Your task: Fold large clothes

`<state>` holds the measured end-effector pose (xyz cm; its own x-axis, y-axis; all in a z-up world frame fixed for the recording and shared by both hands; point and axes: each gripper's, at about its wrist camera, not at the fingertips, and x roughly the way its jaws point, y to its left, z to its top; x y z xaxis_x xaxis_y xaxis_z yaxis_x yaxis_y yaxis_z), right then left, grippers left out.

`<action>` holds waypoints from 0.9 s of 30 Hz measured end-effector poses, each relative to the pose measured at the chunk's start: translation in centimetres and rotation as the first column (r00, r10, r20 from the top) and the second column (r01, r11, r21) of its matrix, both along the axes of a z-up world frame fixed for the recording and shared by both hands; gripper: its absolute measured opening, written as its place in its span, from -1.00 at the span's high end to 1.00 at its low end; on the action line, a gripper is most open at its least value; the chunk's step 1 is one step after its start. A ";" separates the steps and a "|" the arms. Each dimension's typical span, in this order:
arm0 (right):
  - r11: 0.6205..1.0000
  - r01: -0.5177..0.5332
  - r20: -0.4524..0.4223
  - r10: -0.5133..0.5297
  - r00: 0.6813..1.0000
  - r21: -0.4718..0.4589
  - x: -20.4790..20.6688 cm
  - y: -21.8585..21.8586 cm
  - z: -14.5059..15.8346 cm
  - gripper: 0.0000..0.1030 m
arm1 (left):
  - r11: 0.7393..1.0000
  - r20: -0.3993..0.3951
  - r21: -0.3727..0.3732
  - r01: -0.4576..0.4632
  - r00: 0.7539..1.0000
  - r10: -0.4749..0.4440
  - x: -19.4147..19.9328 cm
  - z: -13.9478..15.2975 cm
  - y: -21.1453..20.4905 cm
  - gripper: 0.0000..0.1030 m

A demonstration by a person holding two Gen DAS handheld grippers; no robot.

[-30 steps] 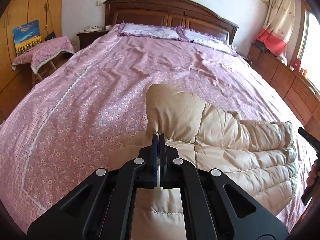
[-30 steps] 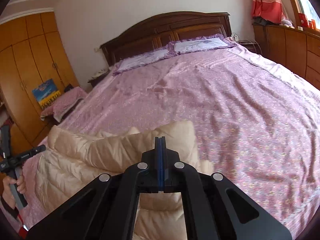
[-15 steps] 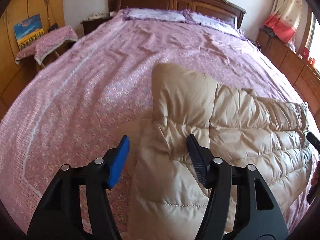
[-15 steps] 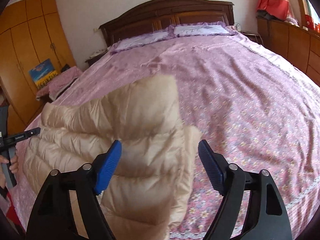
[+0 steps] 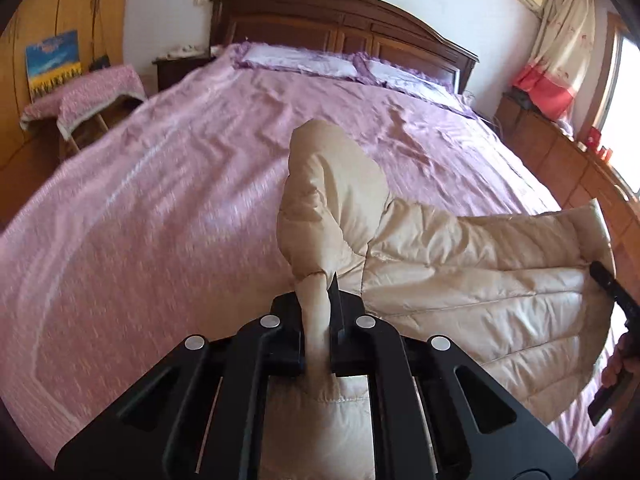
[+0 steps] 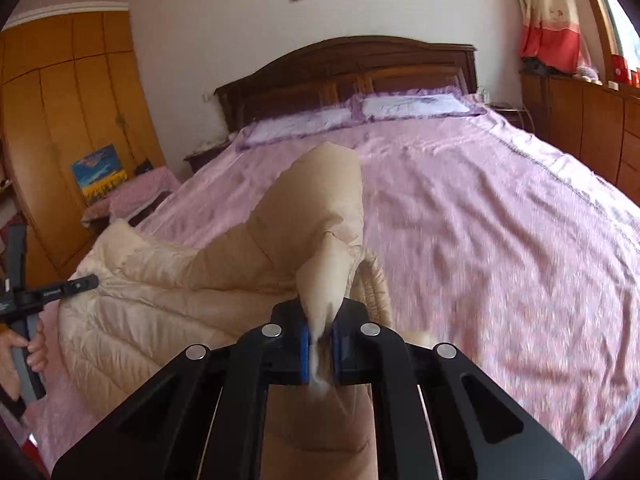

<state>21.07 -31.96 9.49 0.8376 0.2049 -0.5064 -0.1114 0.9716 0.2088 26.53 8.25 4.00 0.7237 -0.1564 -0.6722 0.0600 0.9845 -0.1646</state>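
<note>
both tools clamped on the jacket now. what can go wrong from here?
1. Thin grips: the left tool and right tool, whose jaws have just been closing, each pinch only a narrow bunch of the puffy jacket. The slick fabric might slip out when lifted.
2. Uneven fold: a sleeve sticks up bunched, so the fold may land crooked.
3. Most of the jacket hangs between the tools; its weight could drag on the bedspread.
</note>
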 end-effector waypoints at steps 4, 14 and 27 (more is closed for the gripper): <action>0.996 0.076 -0.120 -0.080 0.990 -0.035 4.7 0.2 -2.6 0.81 | 0.999 -0.105 0.038 -0.032 0.994 0.036 4.6 -2.9 -0.7 0.83; 0.977 0.113 -0.263 -0.159 0.952 -0.180 8.8 1.0 -10.3 0.47 | 0.991 -0.227 0.117 -0.069 0.969 0.094 8.3 -9.5 -1.6 0.44; 0.995 0.101 -0.216 -0.096 0.972 0.015 3.9 -1.3 -5.3 -0.56 | 0.999 -0.195 0.034 -0.035 0.980 0.040 3.4 -4.9 2.1 -0.45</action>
